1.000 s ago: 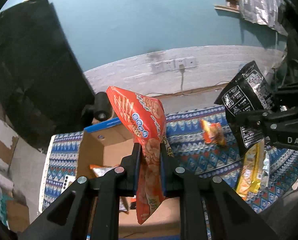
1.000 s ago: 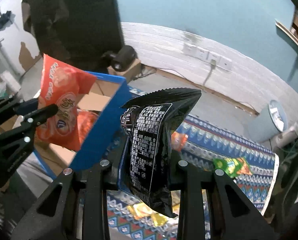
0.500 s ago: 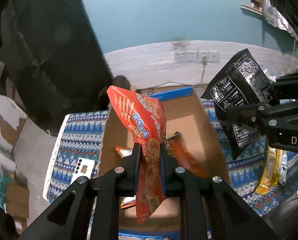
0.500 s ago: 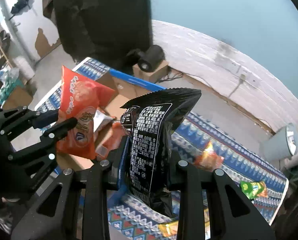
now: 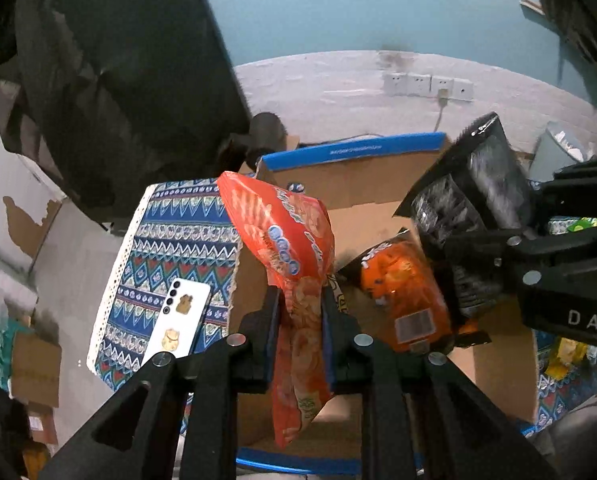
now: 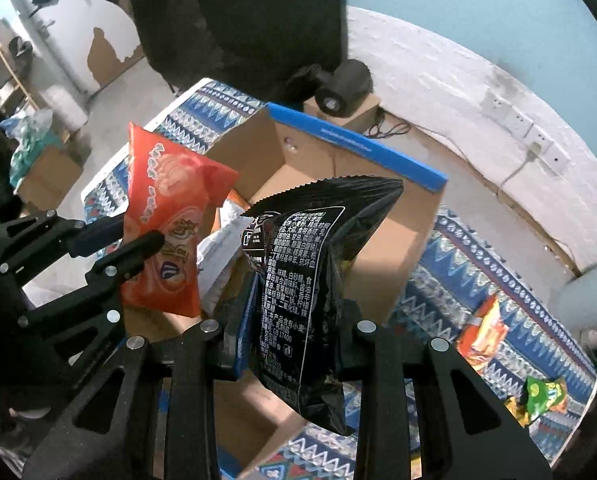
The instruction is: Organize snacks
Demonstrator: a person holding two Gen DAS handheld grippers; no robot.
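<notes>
My left gripper (image 5: 300,304) holds an orange-red snack bag (image 5: 282,232) by its lower half above the cardboard box (image 5: 350,152); its jaws are opening, though the pads still press the bag. My right gripper (image 6: 294,300) is shut on a black snack bag (image 6: 310,260), which hangs over the box's (image 6: 358,144) right side. In the right wrist view the left gripper (image 6: 134,236) and its orange-red bag (image 6: 166,224) are at the left. In the left wrist view the right gripper (image 5: 498,220) and black bag (image 5: 470,200) are at the right. An orange packet (image 5: 406,288) lies inside the box.
The blue-rimmed box stands on a blue patterned cloth (image 5: 178,232), with a white phone (image 5: 178,320) lying to its left. Loose snacks, one orange (image 6: 482,332) and one green (image 6: 542,392), lie on the cloth to the right. A grey bin (image 6: 590,300) stands beyond them.
Both grippers have moved left and down with their bags, from over the cloth to over the open box. The box now fills the middle of both views.
</notes>
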